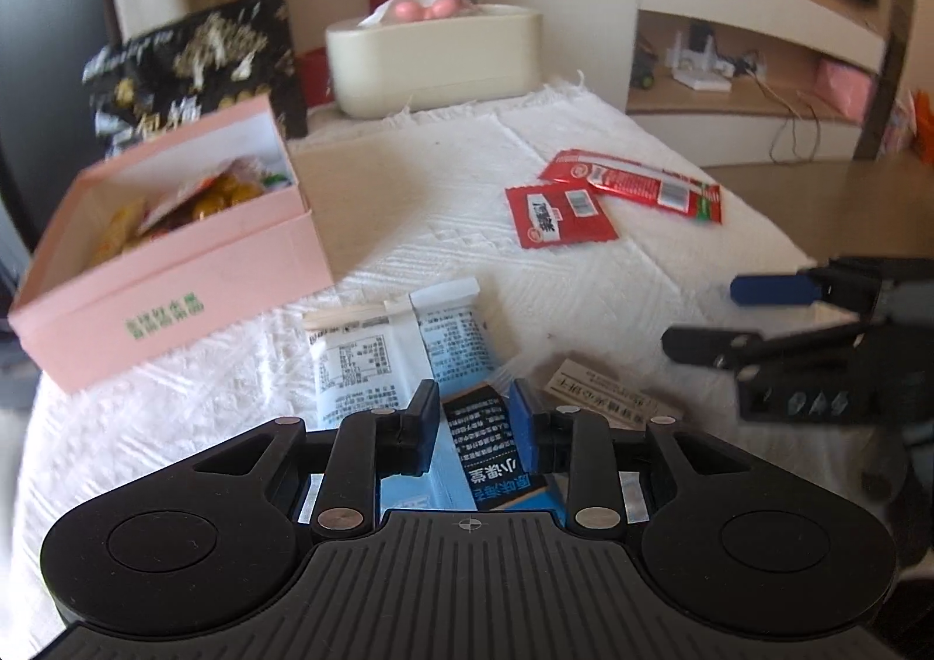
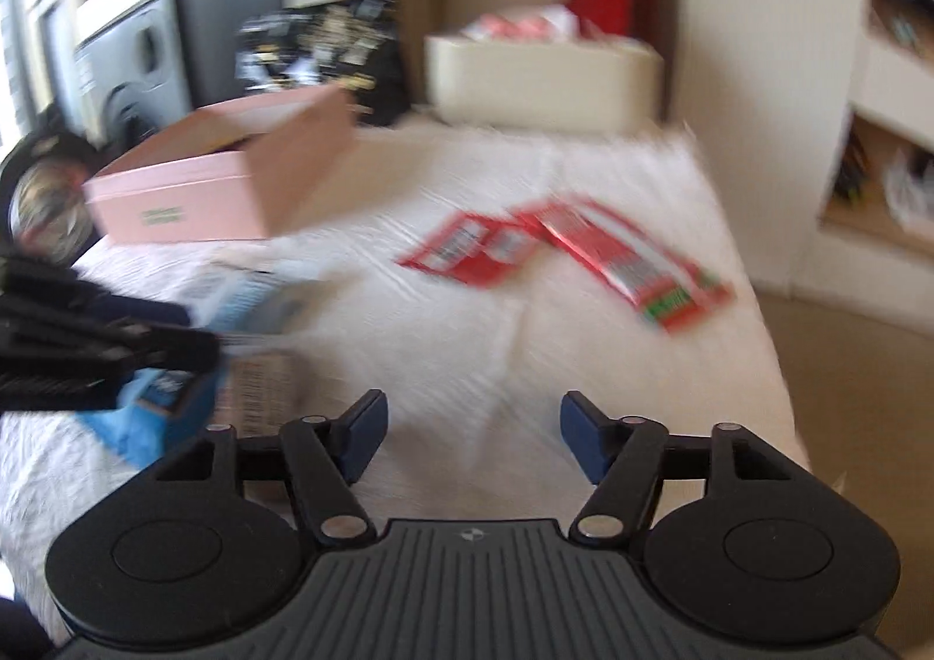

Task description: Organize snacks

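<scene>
My left gripper is shut on a blue snack packet with a black label, and the right wrist view shows that packet hanging from the left gripper. Two white-and-blue packets and a beige packet lie on the white cloth just ahead. An open pink box holding several wrapped snacks stands to the left. Two red packets lie farther right. My right gripper stands open over bare cloth with nothing between its fingers. It also shows at the right edge of the left wrist view.
A cream tissue box and a black printed bag stand at the back of the table. The white cloth covers the tabletop, whose right edge drops to the floor. Shelves line the far right wall.
</scene>
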A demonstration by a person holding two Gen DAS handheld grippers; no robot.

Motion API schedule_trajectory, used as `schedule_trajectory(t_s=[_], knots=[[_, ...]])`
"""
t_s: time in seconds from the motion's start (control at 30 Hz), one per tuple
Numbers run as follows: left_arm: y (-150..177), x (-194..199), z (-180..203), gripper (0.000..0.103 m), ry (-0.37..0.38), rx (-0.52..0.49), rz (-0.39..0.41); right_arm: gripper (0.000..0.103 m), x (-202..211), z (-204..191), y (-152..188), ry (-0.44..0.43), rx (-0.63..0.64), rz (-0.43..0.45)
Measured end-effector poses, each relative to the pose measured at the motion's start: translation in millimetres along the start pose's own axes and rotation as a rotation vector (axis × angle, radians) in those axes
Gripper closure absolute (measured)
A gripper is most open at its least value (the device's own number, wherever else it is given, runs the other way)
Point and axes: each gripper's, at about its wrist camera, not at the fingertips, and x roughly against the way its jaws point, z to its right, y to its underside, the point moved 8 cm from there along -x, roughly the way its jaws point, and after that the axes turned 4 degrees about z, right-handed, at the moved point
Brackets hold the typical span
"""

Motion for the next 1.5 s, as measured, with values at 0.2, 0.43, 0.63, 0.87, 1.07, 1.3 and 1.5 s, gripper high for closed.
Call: schedule_trajectory(t_s=[0.2,0.43,0.63,0.87,1.07,1.3,1.5], knots=[[10.1,8.5,-17.2,0.069,-0.034,-0.019,0.016,0.03,3.7,-6.4,5.5,0.031,0.038,0.023],[12.9,8.7,-38.1,0.064,-0.042,0.068,-0.019,0.027,2.0,-9.0,5.6,0.042,0.054,0.022],[9.8,2.4,-16.0,0.032,0.041,0.046,-0.019,0.026,1.9,-9.0,5.7,0.041,0.056,0.02],[8.6,11.2,-40.5,0.036,-0.1,0.018,0.033,0.021,0.2,-11.3,6.9,0.031,0.071,0.009],[19.0,3.5,-54.1,0.027,-0.069,0.071,-0.011,0.021,0.0,-12.2,7.5,0.034,0.076,0.007],[18.6,-3.5,-41.4,0.005,-0.037,0.061,-0.009,0.021,-0.7,-12.3,7.4,0.036,0.081,0.005],[17.4,-2.2,-65.3,0.006,-0.132,0.119,-0.008,0.021,-0.7,-12.3,7.6,0.036,0.081,0.006]])
